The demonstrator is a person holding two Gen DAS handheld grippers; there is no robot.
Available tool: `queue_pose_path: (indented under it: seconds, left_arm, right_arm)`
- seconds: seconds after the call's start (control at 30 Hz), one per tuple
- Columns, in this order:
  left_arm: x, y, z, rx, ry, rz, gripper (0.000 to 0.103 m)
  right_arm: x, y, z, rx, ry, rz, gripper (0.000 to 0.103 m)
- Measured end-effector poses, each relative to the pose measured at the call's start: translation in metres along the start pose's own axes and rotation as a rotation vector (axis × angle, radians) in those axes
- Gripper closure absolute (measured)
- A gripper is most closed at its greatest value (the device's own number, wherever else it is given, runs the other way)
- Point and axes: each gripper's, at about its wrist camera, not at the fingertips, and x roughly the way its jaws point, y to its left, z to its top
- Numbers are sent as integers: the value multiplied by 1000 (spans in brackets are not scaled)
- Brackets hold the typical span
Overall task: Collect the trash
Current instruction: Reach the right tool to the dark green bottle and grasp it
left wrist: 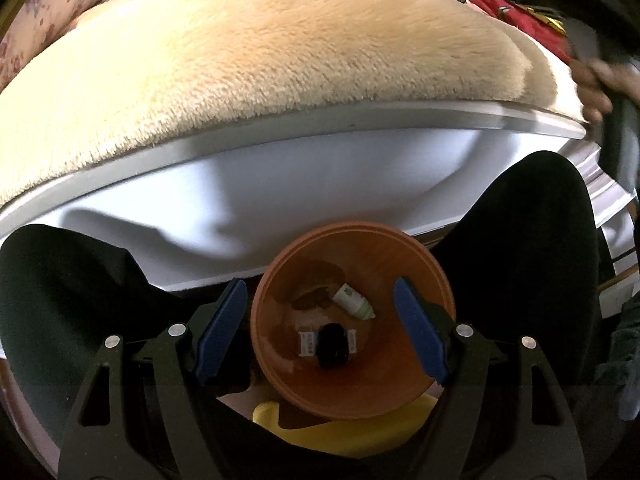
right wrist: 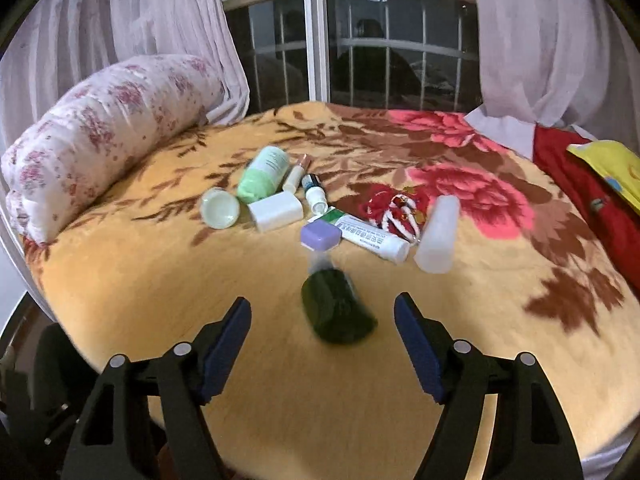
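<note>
Trash [right wrist: 320, 216] litters floral blanket [right wrist: 460, 320].

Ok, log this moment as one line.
left gripper: open over orange bin | right gripper: open, dark green bottle between fingers | bed: trash remaining

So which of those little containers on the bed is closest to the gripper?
The dark green bottle, lying blurred just ahead of the open right gripper; the others cluster farther back.

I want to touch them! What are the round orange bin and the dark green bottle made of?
The round orange bin looks like smooth plastic: glossy walls, moulded rim ridges. The dark green bottle seems shiny glass or hard plastic; it is too blurred to tell which.
</note>
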Motion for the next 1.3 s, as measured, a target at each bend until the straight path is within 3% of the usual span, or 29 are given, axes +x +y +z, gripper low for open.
queue_pose_path:
  seconds: [0.1,0.2,0.37,0.53,0.7,0.87,1.03,1.17,1.3]
  left_arm:
    - [3,2,1,-8,11,-12,29]
    - [6,4,1,-13,17,-21,29]
    - [5,4,1,-13,7,-24,29]
    - [-9,1,1,2,-48,-26,29]
    - [-44,3,11,20,-167,-28,29]
    - [-91,16,58,-9,-295,-19,29]
    - [-88,14,134,10,-363,117,24]
    - [-52,23,198,47,-333,183,23]
    - [-22,51,243,-32,-234,127,23]
  right_arm:
    - [24,1,5,-8,44,-1,35]
    - [46,0,5,-6,86,14,46]
    - [50,0,-3,40,51,9,65]
    - [45,-3,-7,87,0,8,66]
    - [37,-4,-11,99,-46,2,66]
    - [28,-6,-15,92,-66,-8,66]
    - [26,-12,-21,114,-70,5,66]
    - [25,-14,-22,119,-72,15,66]
    - [27,-15,-23,123,-72,24,66]
